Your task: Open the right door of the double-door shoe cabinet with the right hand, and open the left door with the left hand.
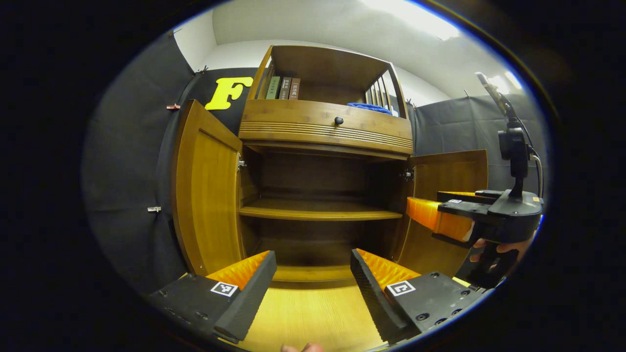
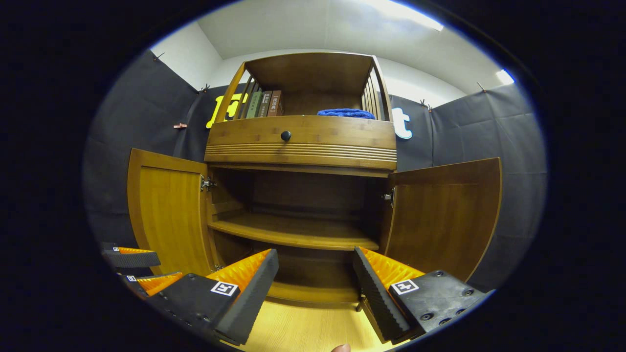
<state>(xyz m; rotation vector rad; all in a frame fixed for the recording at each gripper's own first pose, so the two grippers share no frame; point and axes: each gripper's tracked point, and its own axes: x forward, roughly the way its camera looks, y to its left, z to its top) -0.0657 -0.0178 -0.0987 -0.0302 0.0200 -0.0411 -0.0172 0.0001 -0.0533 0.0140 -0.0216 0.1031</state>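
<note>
In the left gripper view, the left gripper (image 1: 313, 274) hangs spread and empty before the brown wooden double-door shoe cabinet (image 1: 325, 129). Its left door (image 1: 208, 190) and right door (image 1: 447, 195) both stand swung wide, baring an inner wooden shelf (image 1: 318, 211). The right gripper (image 1: 435, 215), held by a hand (image 1: 494, 249), floats just in front of the right door, apparently spread.

In the right gripper view, the right gripper (image 2: 315, 276) is spread, holding nothing, over the pale wooden floor (image 2: 313, 327). The left gripper's fingers (image 2: 132, 258) are near the left door. A folded blue cloth (image 2: 346, 113) and upright books (image 2: 266, 103) sit on top.
</note>
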